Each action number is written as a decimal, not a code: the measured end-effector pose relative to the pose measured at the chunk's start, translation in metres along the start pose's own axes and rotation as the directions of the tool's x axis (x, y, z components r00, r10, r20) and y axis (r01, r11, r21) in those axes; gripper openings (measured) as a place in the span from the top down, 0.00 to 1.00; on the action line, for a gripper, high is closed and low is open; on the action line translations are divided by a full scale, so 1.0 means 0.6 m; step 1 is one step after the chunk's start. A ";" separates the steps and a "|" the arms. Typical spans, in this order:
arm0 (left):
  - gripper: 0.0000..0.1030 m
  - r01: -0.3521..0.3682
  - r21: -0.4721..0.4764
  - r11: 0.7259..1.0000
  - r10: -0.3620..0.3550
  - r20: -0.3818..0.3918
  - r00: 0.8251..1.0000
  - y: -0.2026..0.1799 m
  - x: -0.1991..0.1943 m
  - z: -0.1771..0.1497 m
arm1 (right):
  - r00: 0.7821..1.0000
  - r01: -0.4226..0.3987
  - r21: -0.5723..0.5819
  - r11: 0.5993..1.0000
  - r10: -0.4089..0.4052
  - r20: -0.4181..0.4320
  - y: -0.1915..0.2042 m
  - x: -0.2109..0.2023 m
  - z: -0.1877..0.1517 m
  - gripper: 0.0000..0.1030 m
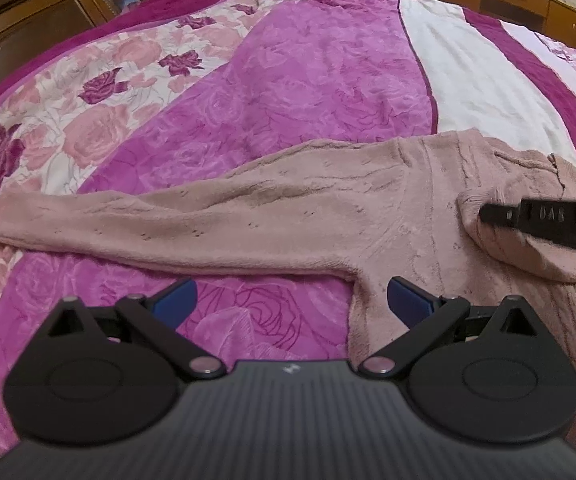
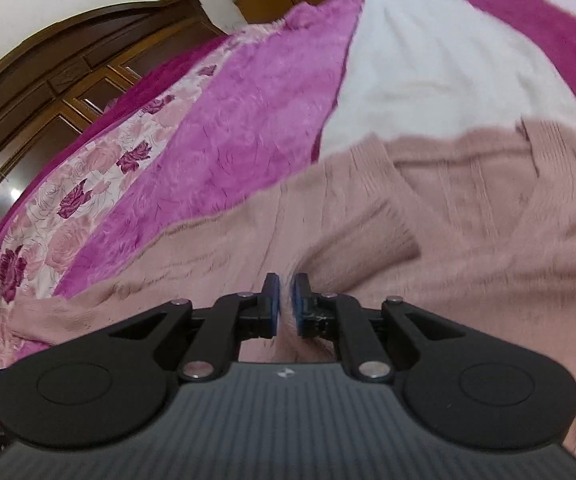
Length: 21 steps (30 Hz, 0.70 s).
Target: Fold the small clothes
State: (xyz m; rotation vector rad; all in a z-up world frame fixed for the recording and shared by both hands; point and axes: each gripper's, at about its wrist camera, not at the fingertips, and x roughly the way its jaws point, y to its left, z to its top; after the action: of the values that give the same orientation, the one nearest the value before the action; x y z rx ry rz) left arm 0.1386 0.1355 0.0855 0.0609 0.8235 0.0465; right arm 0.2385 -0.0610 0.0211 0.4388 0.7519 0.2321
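Pink cardigan [image 1: 272, 216] spread on floral bedspread [image 1: 296, 92], left gripper [image 1: 290, 300] wide open, right gripper [image 2: 287, 304] barely parted – nothing clearly pinched

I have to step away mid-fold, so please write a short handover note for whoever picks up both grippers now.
Left gripper: open, empty, hovering by the armpit of the pink sweater.
Right gripper: jaws a narrow gap apart over the sweater's body; nothing visibly clamped.
Sweater lies on the floral bedspread. One sleeve is already folded across the body; the other sleeve lies stretched out flat.
Left: fold in that sleeve, then fold the body.
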 end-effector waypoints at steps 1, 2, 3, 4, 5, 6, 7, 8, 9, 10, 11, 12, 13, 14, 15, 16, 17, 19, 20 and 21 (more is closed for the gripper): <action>0.00 0.006 0.003 1.000 -0.006 0.004 1.000 -0.003 0.000 0.002 | 1.000 0.006 0.010 1.000 -0.006 -0.009 -0.008 -0.009 -0.003 0.75; 0.00 0.011 0.006 1.000 -0.011 0.008 1.000 -0.006 -0.001 0.005 | 1.000 0.010 0.018 1.000 -0.010 -0.019 -0.010 -0.015 -0.007 0.65; 0.00 0.016 0.012 1.000 -0.016 0.013 1.000 -0.011 -0.002 0.007 | 1.000 0.002 0.025 1.000 -0.002 -0.022 -0.013 -0.024 -0.012 0.60; 0.00 0.020 0.018 1.000 -0.020 0.017 1.000 -0.017 -0.003 0.011 | 1.000 -0.007 0.031 0.999 0.008 -0.017 -0.020 -0.036 -0.012 0.52; 0.00 0.025 0.026 0.999 -0.025 0.021 0.999 -0.024 -0.004 0.014 | 1.000 -0.020 0.035 0.999 0.020 -0.008 -0.026 -0.052 -0.016 0.45; 0.00 0.030 0.034 0.999 -0.030 0.025 0.999 -0.031 -0.005 0.016 | 1.000 -0.029 0.036 0.999 0.029 0.000 -0.035 -0.071 -0.020 0.44; 0.00 0.035 0.043 0.998 -0.037 0.030 0.999 -0.040 -0.007 0.020 | 1.000 -0.029 0.037 0.999 0.029 0.005 -0.041 -0.088 -0.024 0.42; 0.00 0.043 0.054 0.998 -0.045 0.036 0.998 -0.049 -0.008 0.024 | 1.000 -0.026 0.034 0.999 0.025 0.009 -0.049 -0.109 -0.025 0.41; 0.00 0.048 0.064 0.997 -0.051 0.041 0.998 -0.059 -0.009 0.027 | 1.000 -0.017 0.023 1.000 0.017 0.015 -0.059 -0.133 -0.026 0.41; 0.00 0.055 0.074 0.996 -0.059 0.048 0.997 -0.069 -0.009 0.031 | 1.000 -0.006 0.012 1.000 0.006 0.025 -0.066 -0.150 -0.028 0.40; 0.00 0.063 0.086 0.994 -0.068 0.054 0.996 -0.081 -0.009 0.036 | 0.999 0.015 -0.004 1.000 -0.015 0.043 -0.074 -0.167 -0.031 0.39; 0.00 0.069 0.098 0.993 -0.075 0.057 0.996 -0.093 -0.008 0.041 | 0.998 0.038 -0.017 0.999 -0.037 0.053 -0.083 -0.183 -0.032 0.39; 0.00 0.075 0.109 0.991 -0.081 0.058 0.995 -0.103 -0.005 0.046 | 0.996 0.062 -0.028 0.998 -0.060 0.061 -0.093 -0.198 -0.035 0.38; 0.00 0.083 0.123 0.989 -0.091 0.060 0.994 -0.116 -0.003 0.051 | 0.994 0.085 -0.029 0.996 -0.083 0.069 -0.106 -0.213 -0.037 0.37; 0.00 0.090 0.135 0.987 -0.099 0.061 0.993 -0.128 0.000 0.056 | 0.992 0.105 -0.024 0.994 -0.103 0.075 -0.118 -0.224 -0.039 0.37; 0.00 0.097 0.150 0.984 -0.107 0.063 0.992 -0.140 0.004 0.060 | 0.990 0.118 -0.018 0.993 -0.116 0.077 -0.129 -0.232 -0.041 0.36; 0.00 0.103 0.167 0.981 -0.116 0.070 0.991 -0.154 0.007 0.064 | 0.988 0.133 -0.008 0.991 -0.132 0.076 -0.142 -0.242 -0.043 0.36; 0.00 0.112 0.199 0.974 -0.131 0.086 0.988 -0.178 0.017 0.070 | 0.985 0.154 0.009 0.988 -0.154 0.075 -0.170 -0.258 -0.047 0.36; 0.01 0.120 0.216 0.969 -0.142 0.094 0.985 -0.189 0.023 0.072 | 0.984 0.163 0.017 0.986 -0.164 0.074 -0.180 -0.263 -0.049 0.36; 0.09 0.127 0.233 0.964 -0.154 0.100 0.983 -0.201 0.028 0.074 | 0.981 0.176 0.025 0.984 -0.177 0.075 -0.192 -0.269 -0.052 0.36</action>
State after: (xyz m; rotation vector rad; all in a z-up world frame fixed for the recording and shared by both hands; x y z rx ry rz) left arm 0.1850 0.0145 0.0946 0.2181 0.7108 -0.1844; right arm 0.1073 -0.2110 0.0457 0.3936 0.7136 0.0417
